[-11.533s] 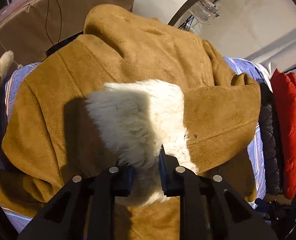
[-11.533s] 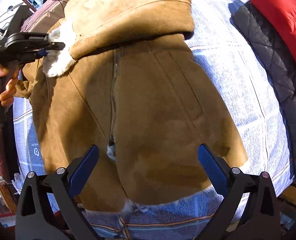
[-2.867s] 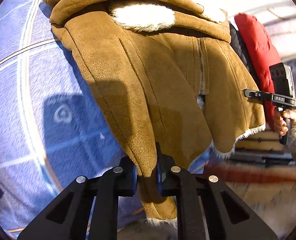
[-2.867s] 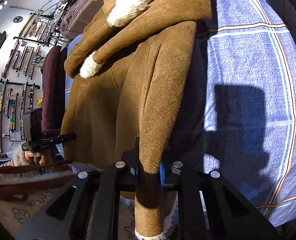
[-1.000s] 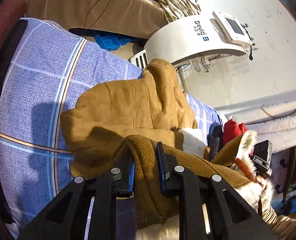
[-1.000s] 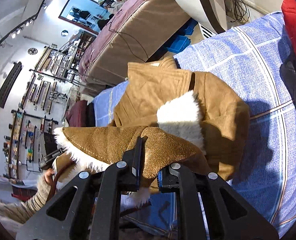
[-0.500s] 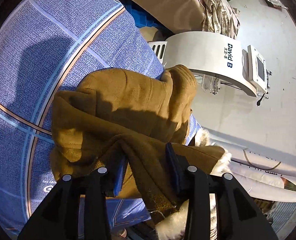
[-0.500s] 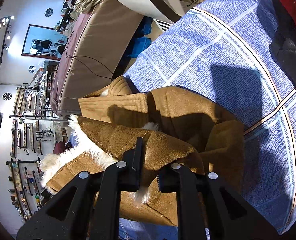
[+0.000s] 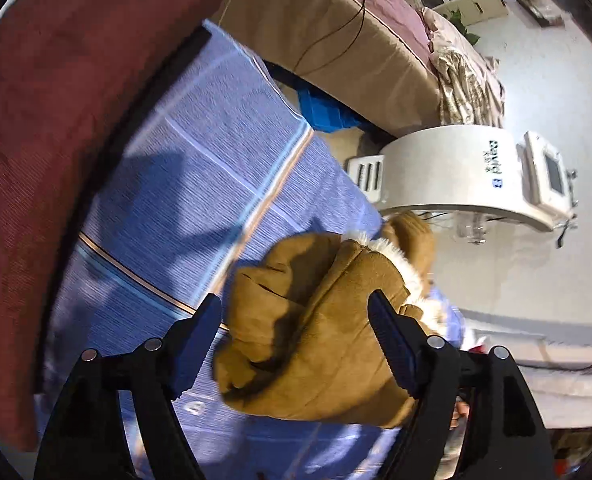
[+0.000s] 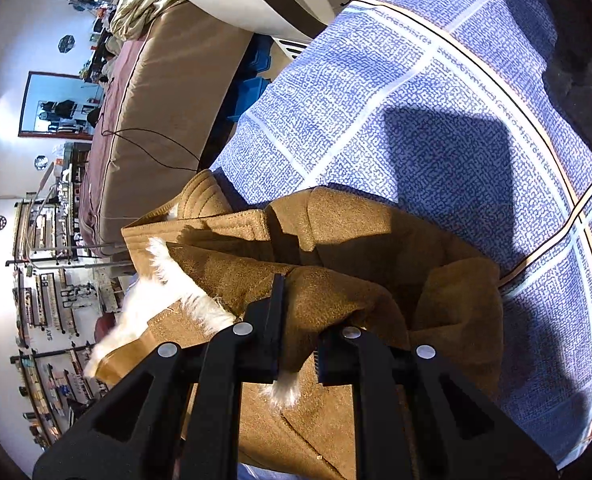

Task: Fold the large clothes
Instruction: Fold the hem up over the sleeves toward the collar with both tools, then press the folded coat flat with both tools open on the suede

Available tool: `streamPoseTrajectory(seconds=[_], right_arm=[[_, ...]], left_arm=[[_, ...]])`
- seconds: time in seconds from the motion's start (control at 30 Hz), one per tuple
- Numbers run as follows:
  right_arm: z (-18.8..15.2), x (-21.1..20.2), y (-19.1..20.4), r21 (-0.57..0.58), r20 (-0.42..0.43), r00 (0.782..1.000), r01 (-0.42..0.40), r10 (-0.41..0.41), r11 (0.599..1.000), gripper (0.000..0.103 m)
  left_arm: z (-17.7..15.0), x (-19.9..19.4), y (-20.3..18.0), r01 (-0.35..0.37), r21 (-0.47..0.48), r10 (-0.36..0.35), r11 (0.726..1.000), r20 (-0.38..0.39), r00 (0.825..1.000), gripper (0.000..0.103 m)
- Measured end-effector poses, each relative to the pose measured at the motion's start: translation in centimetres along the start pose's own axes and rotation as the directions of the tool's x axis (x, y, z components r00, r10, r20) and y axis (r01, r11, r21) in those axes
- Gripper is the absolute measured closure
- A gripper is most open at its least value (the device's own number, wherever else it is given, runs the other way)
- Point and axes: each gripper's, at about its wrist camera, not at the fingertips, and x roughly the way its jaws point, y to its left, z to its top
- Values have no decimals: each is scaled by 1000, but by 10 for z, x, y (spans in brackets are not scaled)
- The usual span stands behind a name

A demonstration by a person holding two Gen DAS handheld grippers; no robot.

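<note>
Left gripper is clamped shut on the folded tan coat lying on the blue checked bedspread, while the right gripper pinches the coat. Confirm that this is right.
Not quite. The left gripper is not clamped: the left wrist view shows its jaws wide apart, just opened, the tan coat between them unpressed. The rest holds: the right gripper pinches the coat on the blue checked bedspread.

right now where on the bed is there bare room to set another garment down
Bare blue checked bedspread lies between the tan coat and the maroon cushion, and between the coat and the dark garment. The coat's patch is crowded, the right gripper clamped on it.
</note>
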Motion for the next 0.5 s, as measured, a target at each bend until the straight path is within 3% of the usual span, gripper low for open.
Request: streamPoseTrajectory(seconds=[0.07, 0.13, 0.27, 0.33, 0.4, 0.47, 0.5], right_arm=[[-3, 0, -1, 1, 2, 1000, 1, -1, 1000, 90], [-4, 0, -2, 8, 7, 1000, 2, -2, 1000, 90], [-5, -3, -9, 97, -4, 999, -40, 40, 994, 89], [-7, -7, -9, 115, -16, 999, -46, 48, 992, 86], [-10, -14, -2, 90, -25, 998, -48, 51, 995, 81], [-11, -21, 3, 74, -26, 997, -76, 78, 994, 73], [-12, -24, 3, 82, -22, 994, -103, 105, 991, 63]], left_arm=[[-15, -2, -20, -110, 141, 106, 984, 38, 994, 29], [-43, 3, -48, -184, 295, 170, 937, 73, 983, 26], [-121, 37, -100, -230, 577, 213, 784, 99, 972, 22], [-152, 54, -116, -238, 650, 221, 722, 109, 969, 22], [-177, 76, -128, -230, 697, 239, 679, 86, 967, 22], [-196, 99, -137, -217, 736, 257, 641, 60, 964, 22], [-202, 109, -140, -219, 749, 273, 625, 53, 961, 22]])
